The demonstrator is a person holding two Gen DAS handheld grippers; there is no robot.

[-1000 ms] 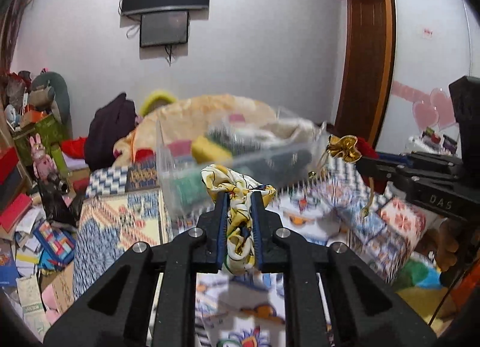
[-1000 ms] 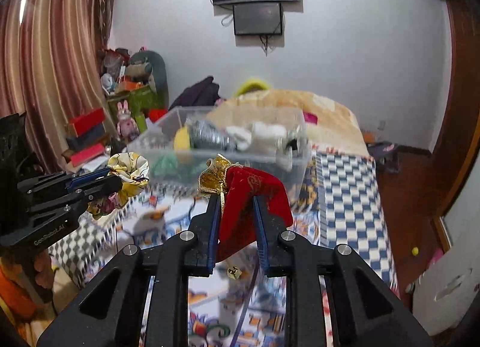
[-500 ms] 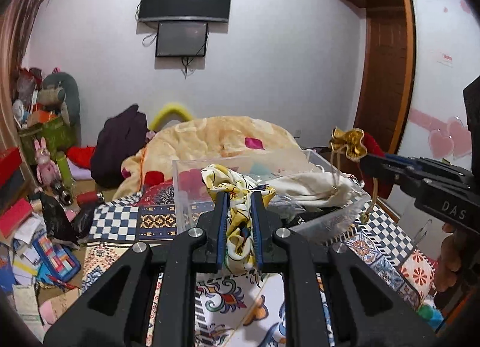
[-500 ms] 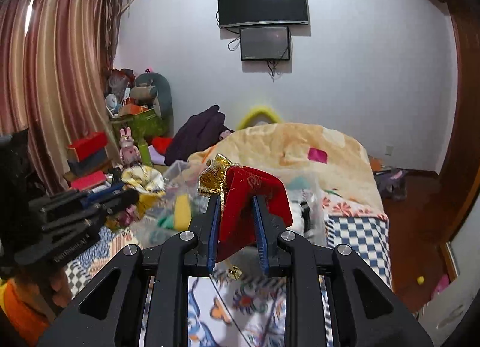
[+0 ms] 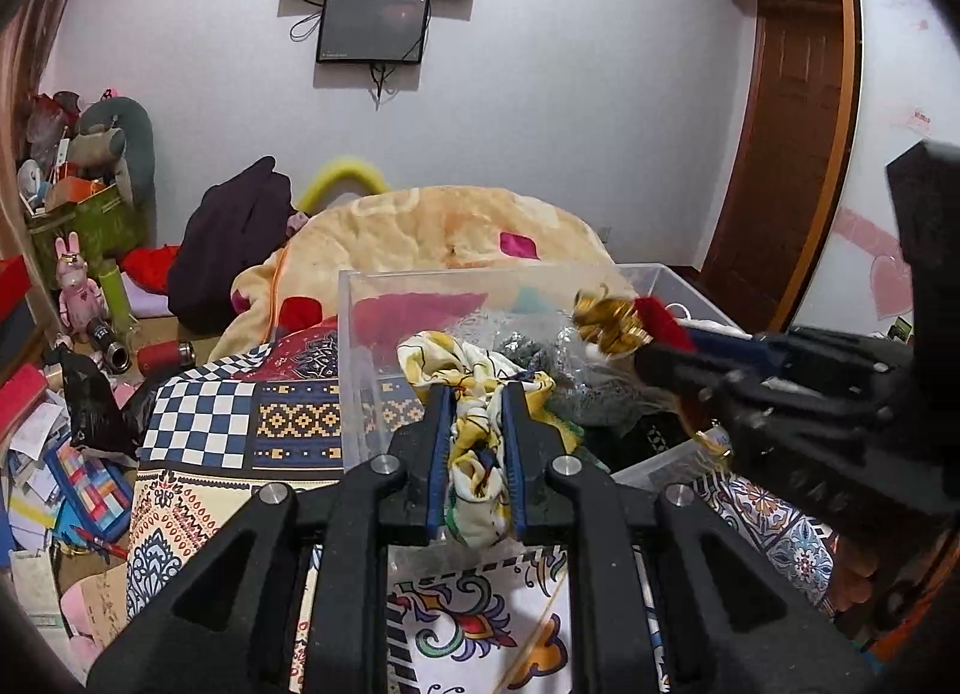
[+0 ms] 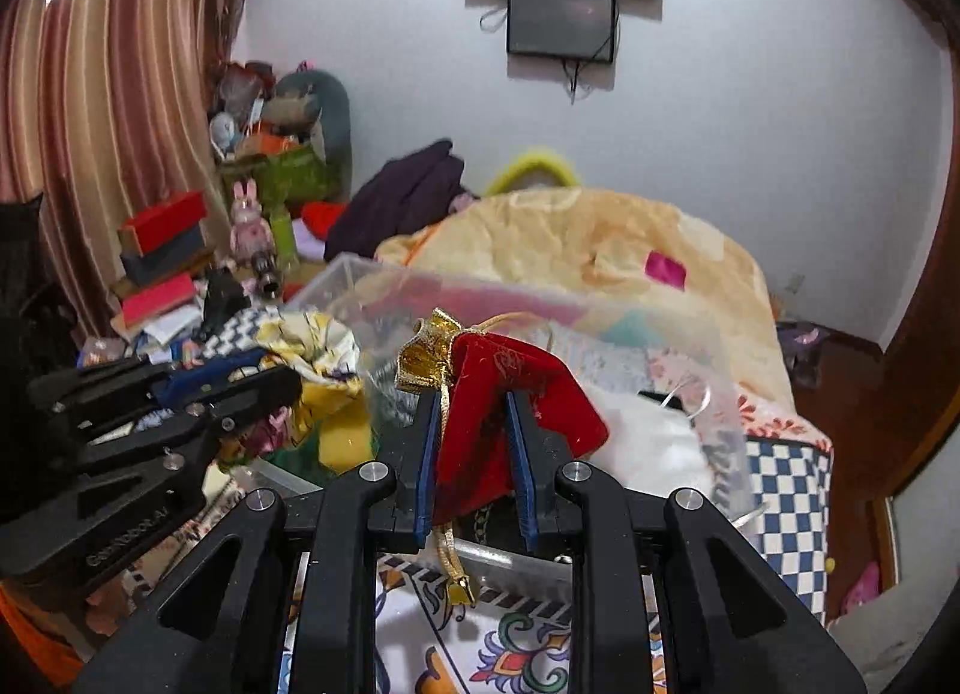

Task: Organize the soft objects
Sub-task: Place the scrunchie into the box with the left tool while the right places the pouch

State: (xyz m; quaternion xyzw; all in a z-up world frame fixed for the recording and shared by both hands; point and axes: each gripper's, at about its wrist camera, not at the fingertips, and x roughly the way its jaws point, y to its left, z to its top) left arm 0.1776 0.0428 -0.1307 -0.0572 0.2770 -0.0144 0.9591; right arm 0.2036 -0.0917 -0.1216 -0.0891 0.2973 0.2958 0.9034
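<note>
I am holding a bunched yellow and white scarf (image 5: 477,394) in my left gripper (image 5: 475,394), its two blue-lined sides pressed in tight on the cloth, and I am holding a red velvet pouch (image 6: 510,394) with a gold frill in my right gripper (image 6: 474,412), squeezed just as firmly. Both are hovering at the near wall of the clear plastic bin (image 5: 360,370), which is sitting on the patterned bedspread (image 5: 204,424) and already holding a jumble of soft things. My judgement is that the step in hand is dropping both pieces into the bin, and to do it well I am wanting each bundle fully past the rim before letting go, since the scarf's loose ends could drape over the wall and drag it back out. The pouch's gold cord (image 6: 450,550) is dangling below my right gripper and could snag on the rim, so I am thinking of lifting a touch before going forward. The two grippers are close together, so releasing one after the other seems safer. From the blurred right side of the left view, I cannot tell whether the pouch is already over the bin.
</note>
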